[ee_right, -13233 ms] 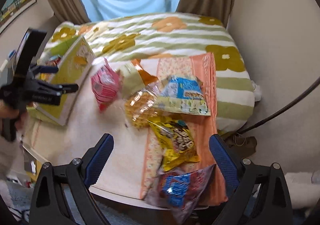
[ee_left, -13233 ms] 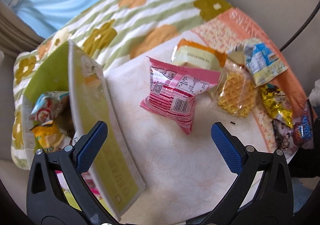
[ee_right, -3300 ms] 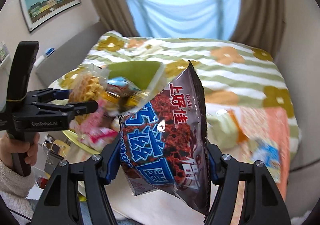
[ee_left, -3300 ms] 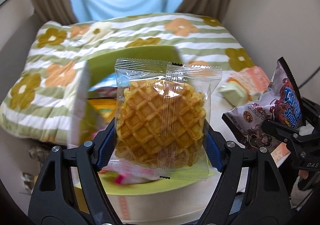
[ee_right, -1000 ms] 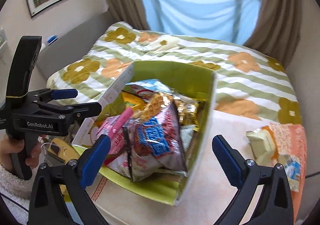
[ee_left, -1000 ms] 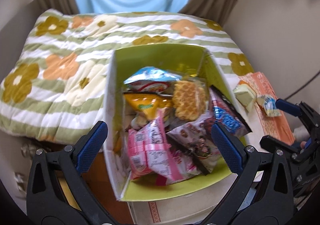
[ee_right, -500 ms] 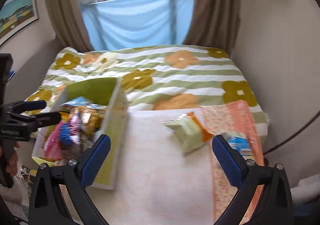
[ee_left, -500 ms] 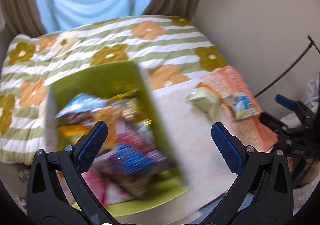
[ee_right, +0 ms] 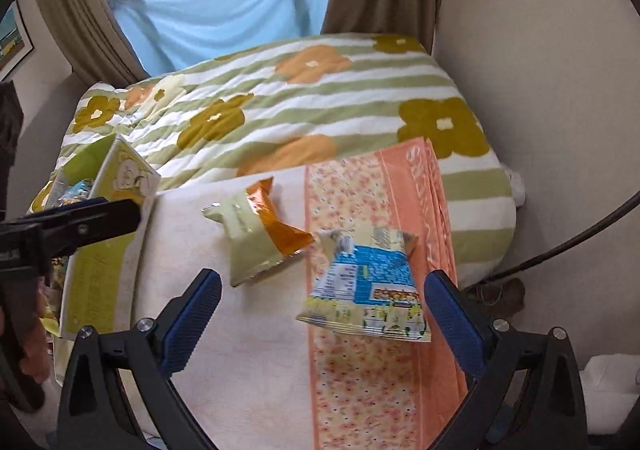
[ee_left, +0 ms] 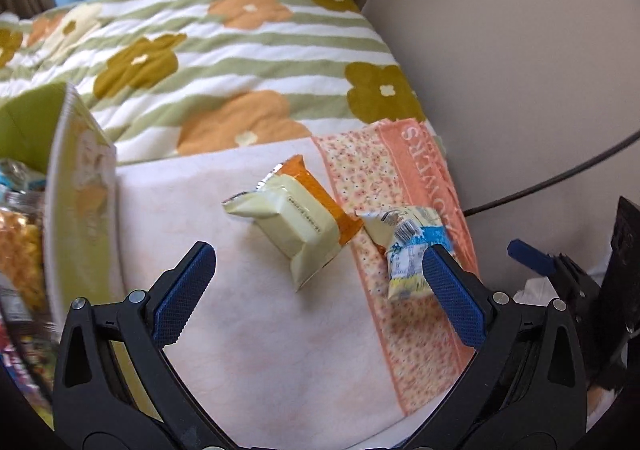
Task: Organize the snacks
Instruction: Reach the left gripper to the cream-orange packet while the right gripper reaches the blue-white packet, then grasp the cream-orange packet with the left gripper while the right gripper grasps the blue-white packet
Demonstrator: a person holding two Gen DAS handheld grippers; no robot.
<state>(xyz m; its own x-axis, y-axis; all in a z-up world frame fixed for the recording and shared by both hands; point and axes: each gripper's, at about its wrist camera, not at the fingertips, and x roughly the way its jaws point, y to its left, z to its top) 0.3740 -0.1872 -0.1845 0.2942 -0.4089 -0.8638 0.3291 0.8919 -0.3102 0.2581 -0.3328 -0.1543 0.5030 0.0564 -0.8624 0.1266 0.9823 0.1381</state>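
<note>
A cream and orange snack pack (ee_left: 298, 224) (ee_right: 256, 234) lies on the pale cloth in the middle. A blue and yellow snack pack (ee_left: 408, 250) (ee_right: 368, 290) lies just right of it on the orange floral cloth. The green box (ee_left: 76, 218) (ee_right: 108, 234) full of snacks stands at the left. My left gripper (ee_left: 320, 290) is open and empty, hovering just before the cream pack. My right gripper (ee_right: 320, 326) is open and empty, near the blue pack. The left gripper also shows at the left of the right wrist view (ee_right: 76, 226).
A green-striped flower quilt (ee_right: 280, 102) covers the bed behind the cloths. A beige wall (ee_right: 540, 90) and a black cable (ee_left: 560, 174) are at the right. The orange floral cloth (ee_right: 372, 390) runs to the near edge.
Both grippers have swung right, away from the box, and moved down closer to the two packs on the cloth. Both stay open and empty.
</note>
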